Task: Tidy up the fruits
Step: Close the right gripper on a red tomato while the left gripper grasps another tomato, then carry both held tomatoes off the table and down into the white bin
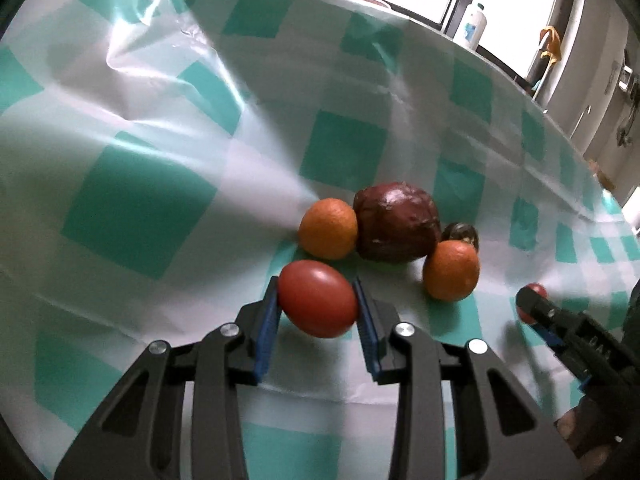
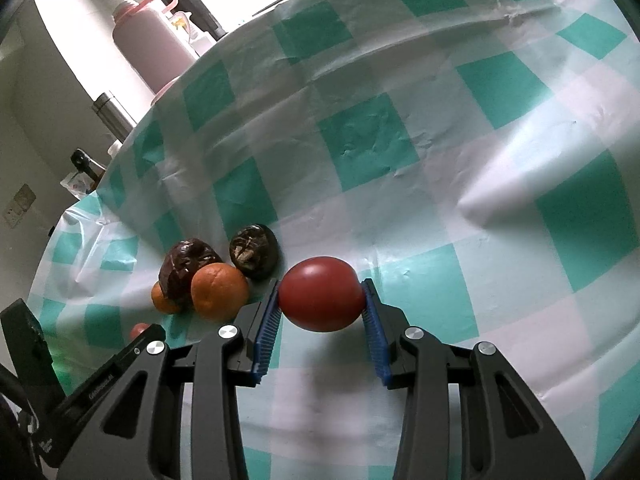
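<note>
In the left wrist view my left gripper (image 1: pixel 316 296) is shut on a red oval tomato (image 1: pixel 318 306), its blue pads pressing both sides. Just beyond lie an orange (image 1: pixel 329 229), a wrinkled maroon fruit (image 1: pixel 396 226), a small dark fruit (image 1: pixel 462 234) and a second orange (image 1: pixel 452 270), all bunched together. The right wrist view shows my right gripper (image 2: pixel 322 308) shut on another red tomato (image 2: pixel 322 298), held to the right of the same pile: orange (image 2: pixel 219 291), maroon fruit (image 2: pixel 186 266), dark fruit (image 2: pixel 254 250). Each gripper also shows at the edge of the other's view.
A crinkled green-and-white checked cloth (image 1: pixel 140 200) covers the table. Past its far edge stand a pink jug (image 2: pixel 148 40), a steel flask (image 2: pixel 112 116) and a white bottle (image 1: pixel 474 24) by a window.
</note>
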The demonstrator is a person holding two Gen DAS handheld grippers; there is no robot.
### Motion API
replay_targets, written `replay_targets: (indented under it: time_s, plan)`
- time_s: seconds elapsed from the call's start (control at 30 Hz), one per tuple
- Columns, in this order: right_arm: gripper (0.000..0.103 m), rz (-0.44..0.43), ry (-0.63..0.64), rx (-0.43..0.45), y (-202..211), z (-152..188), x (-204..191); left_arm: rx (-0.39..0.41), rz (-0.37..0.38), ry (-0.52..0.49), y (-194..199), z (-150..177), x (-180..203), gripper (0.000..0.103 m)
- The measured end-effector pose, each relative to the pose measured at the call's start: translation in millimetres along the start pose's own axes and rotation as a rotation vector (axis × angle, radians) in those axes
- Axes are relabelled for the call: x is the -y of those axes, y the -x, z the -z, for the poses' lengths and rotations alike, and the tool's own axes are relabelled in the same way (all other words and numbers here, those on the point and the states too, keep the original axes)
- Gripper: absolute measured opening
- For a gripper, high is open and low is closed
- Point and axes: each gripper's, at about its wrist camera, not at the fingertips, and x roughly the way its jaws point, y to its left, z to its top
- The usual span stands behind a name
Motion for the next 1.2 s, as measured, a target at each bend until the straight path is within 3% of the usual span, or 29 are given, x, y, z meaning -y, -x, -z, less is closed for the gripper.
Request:
replay_targets:
  time_s: [0.73, 0.97, 1.2]
  plan:
    - [0.040, -0.028, -0.012, 0.030, 7.9, 0.5, 1.2, 0.023, 0.035, 0.069, 11.5, -3.2, -24.2, 0.036]
    - [0.040, -0.011, -0.005, -0.002, 2.5, -0.5, -1.2, 0.047, 0.075, 0.097, 35.4, 11.5, -35.4, 0.036]
    - [0.040, -0.045, 0.021, 0.035, 22.2, 15.1, -8.1, 0.072, 0.127, 0.079, 70.3, 37.7, -44.4, 0.036]
